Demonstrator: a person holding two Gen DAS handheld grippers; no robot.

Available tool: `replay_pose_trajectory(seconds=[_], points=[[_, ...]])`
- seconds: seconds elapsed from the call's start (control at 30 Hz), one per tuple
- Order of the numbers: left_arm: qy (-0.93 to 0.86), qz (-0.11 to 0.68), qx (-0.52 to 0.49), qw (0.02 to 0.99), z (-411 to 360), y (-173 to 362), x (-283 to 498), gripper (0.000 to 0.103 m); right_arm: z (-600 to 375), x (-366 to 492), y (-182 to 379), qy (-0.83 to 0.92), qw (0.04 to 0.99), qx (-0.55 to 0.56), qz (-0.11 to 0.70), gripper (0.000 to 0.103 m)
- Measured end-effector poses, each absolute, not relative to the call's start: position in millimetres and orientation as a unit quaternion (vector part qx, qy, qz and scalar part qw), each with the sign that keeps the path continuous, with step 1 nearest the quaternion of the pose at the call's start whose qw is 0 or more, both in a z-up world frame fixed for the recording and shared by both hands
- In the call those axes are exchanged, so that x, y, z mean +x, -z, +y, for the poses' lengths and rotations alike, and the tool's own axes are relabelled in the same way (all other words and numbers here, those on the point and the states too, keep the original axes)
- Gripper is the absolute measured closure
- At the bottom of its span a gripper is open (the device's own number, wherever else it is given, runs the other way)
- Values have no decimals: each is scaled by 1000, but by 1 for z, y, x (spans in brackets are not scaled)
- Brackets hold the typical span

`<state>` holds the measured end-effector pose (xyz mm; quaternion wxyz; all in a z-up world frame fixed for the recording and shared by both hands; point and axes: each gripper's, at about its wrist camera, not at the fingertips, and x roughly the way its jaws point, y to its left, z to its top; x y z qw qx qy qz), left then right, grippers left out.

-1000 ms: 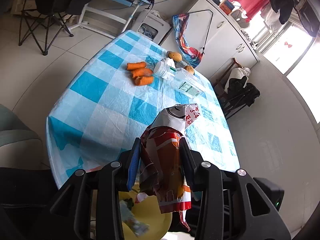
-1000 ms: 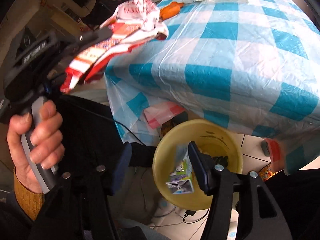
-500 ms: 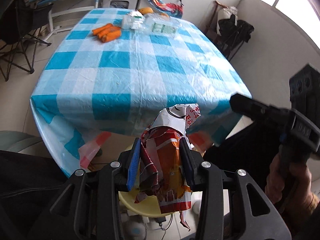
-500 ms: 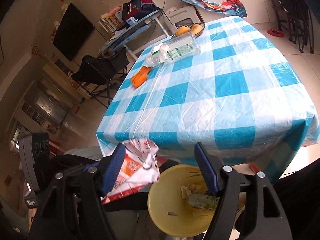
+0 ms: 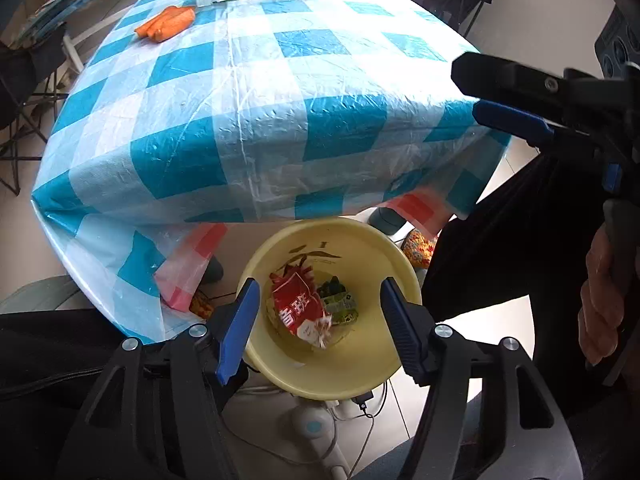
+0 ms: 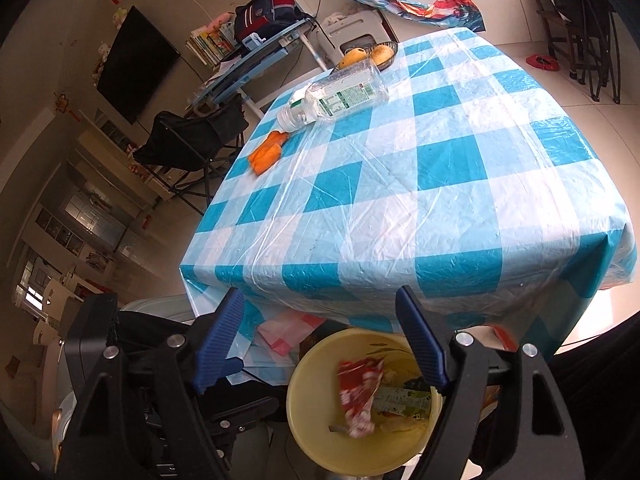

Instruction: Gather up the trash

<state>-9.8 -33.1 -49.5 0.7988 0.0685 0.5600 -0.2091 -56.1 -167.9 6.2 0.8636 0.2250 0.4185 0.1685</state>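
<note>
Two hand-held grippers, both empty, hang over the round yellow plastic bin point(image 5: 332, 376) on the floor at the near edge of the bench point(image 5: 256, 92) w/ the blue-and-white checked plastic cloth. The crumpled red-and-white snack wrapper point(image 5: 298, 308) lies inside the bin, on top of a green packet point(image 5: 340, 304), so that piece looks done.

Next step, as we judge it: go back up for more trash. Best to lift clear of the bin rim first, then reach far across for the clear plastic bottle point(image 6: 340, 96) lying on its side near the orange carrots point(image 6: 266, 152).

Left hand-held gripper point(image 5: 320, 332): jaws spread wide, touching nothing. Right hand-held gripper point(image 6: 320, 340): also wide apart, nothing btwn them.
</note>
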Motion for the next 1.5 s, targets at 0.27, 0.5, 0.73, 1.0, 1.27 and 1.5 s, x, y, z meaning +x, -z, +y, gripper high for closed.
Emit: replay_pose_trajectory(seconds=[0.27, 0.5, 0.73, 1.0, 1.27, 1.5], points=[[205, 517, 22, 831, -23, 30, -2, 33, -167, -56, -3, -163, 863, 220, 424, 25], [181, 460, -37, 869, -2, 9, 3, 20, -166, -56, -2, -160, 863, 217, 427, 24], [161, 450, -101, 872, 20, 7, 11, 17, -165, -56, 0, -160, 862, 213, 431, 23], [160, 451, -100, 872, 17, 9, 12, 16, -163, -56, 1, -159, 861, 209, 435, 23], [156, 451, -100, 873, 18, 9, 12, 16, -163, -56, 1, -159, 861, 208, 436, 22], [156, 451, -101, 873, 18, 9, 12, 16, -162, -56, 2, -159, 860, 208, 438, 22]])
